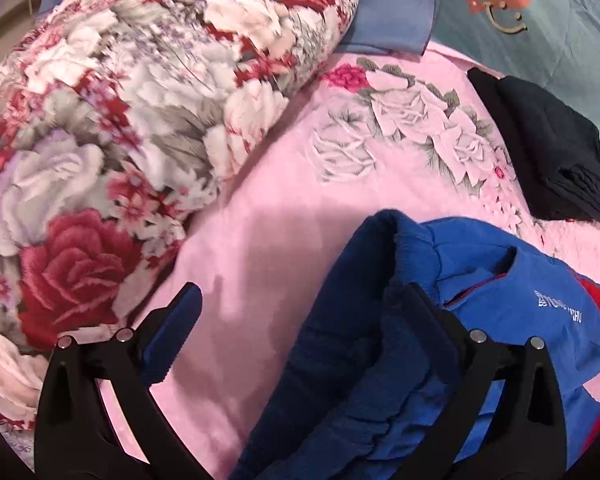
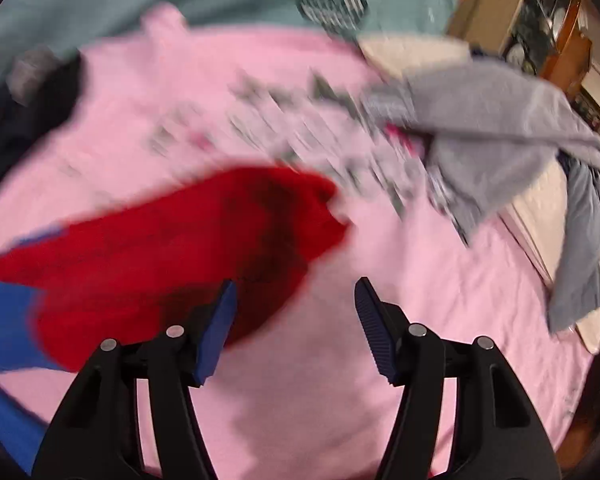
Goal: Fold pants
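Closest to the lens in the left wrist view are the left tongs point(image 1: 296, 320), spread as wide as they go with nothing pinched, though the dark fleecy waistband end of the blue pants point(image 1: 380, 360) bulges up between the fingers toward 5 o'clock. The right tongs point(image 2: 296, 324) stand partly apart and empty too, pads clear of the cloth, with the red panel point(image 2: 172, 248) of the same pants lying just beyond their left finger at about 10 o'clock. So the pants sit loose on the pink bedspread point(image 1: 280, 208), half bundled, nobody holding them. My worry: that thick fleece looks springy, so the fold could flop open by itself. The right view is smeared, so I can't tell how flat the red side lies. The floral quilt roll point(image 1: 140, 120) at 10 o'clock and the grey garment point(image 2: 500, 120) at 2 o'clock could also snag a wide sweep.
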`<state>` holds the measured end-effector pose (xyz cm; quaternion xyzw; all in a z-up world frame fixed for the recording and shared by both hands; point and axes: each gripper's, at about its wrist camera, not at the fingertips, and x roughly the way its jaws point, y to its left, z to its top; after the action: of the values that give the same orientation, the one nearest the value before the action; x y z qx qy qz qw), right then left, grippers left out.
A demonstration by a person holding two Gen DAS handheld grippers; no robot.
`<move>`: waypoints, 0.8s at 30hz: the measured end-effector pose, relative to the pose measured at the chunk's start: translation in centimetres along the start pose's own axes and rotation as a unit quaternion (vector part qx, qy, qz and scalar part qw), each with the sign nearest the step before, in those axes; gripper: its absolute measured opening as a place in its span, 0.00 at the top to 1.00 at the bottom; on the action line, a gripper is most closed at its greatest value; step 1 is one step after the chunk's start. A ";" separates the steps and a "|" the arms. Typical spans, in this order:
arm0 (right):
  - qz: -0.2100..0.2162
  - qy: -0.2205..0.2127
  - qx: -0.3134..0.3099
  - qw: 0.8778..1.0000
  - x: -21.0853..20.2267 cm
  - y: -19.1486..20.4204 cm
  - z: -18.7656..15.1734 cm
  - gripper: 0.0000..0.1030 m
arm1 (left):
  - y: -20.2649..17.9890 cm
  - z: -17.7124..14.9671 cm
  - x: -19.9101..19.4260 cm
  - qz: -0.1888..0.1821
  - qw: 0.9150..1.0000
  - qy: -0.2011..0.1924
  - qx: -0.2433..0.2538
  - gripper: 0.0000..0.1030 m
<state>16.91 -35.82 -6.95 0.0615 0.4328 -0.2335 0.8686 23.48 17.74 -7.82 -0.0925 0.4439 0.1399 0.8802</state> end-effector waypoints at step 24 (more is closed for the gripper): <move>0.287 0.089 -0.185 0.936 -0.7 33.7 1.2 0.79 | -5.5 -1.1 1.1 -0.142 0.988 0.037 0.047 0.02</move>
<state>32.85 -6.20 -8.86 0.0420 0.5081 0.1167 0.8523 25.11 12.38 -9.19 -0.1179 0.4649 -0.0112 0.8774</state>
